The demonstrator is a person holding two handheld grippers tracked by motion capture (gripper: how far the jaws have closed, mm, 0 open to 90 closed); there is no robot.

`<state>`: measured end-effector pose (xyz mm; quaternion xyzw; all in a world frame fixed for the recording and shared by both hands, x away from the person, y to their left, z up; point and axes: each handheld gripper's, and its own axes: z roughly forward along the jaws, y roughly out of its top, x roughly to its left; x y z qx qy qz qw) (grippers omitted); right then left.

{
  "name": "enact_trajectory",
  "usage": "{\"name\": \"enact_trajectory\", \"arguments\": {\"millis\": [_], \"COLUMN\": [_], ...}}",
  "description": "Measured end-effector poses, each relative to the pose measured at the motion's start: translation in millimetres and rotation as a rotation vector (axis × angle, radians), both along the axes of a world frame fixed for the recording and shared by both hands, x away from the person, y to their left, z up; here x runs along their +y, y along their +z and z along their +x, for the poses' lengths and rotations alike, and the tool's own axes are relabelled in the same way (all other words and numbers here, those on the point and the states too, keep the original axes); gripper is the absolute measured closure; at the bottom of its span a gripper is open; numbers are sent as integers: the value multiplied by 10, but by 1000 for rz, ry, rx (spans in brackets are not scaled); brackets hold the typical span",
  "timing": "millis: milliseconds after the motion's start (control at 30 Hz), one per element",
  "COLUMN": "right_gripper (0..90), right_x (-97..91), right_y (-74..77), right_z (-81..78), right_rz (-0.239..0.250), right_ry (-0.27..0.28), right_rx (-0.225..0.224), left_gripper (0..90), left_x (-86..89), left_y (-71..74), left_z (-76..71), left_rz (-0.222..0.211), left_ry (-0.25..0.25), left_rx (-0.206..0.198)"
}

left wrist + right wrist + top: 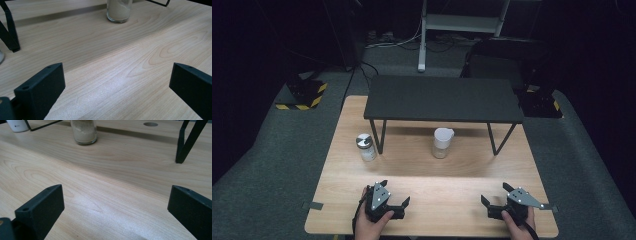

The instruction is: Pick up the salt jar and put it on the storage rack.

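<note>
1. Left tongs (396, 196) and right tongs (495, 196) rest at the near edge of the pale wooden table (422, 200), jaws wide apart, holding nothing.
2. Farther off, the silver-lidded glass jar (366, 147) and the white-capped glass jar of beige powder (442, 143) stand well apart.
3. Behind, the black metal-legged shelf (443, 98) spans the table, above the white-capped jar.

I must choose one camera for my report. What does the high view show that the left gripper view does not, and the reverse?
High view: the black shelf top, the left jar's silver lid, and the right claw, open and empty. Left gripper view: beige powder inside the middle jar, and the wood grain close up. Both: the open left claw, the middle jar, a shelf leg, the wooden table.
</note>
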<state>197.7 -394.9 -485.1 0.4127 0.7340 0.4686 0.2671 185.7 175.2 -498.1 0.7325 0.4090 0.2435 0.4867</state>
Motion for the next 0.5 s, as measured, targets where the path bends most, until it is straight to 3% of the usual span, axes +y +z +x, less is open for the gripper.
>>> {"name": "enact_trajectory", "arguments": {"millis": [500], "right_gripper": [7], "right_x": [-24], "right_y": [1], "right_z": [3], "right_rz": [9], "right_ry": [15], "right_rx": [6], "left_gripper": [5], "left_x": [48], "left_y": [-25], "left_z": [-30], "left_rz": [-44], "left_ry": [25], "left_rx": [10]}}
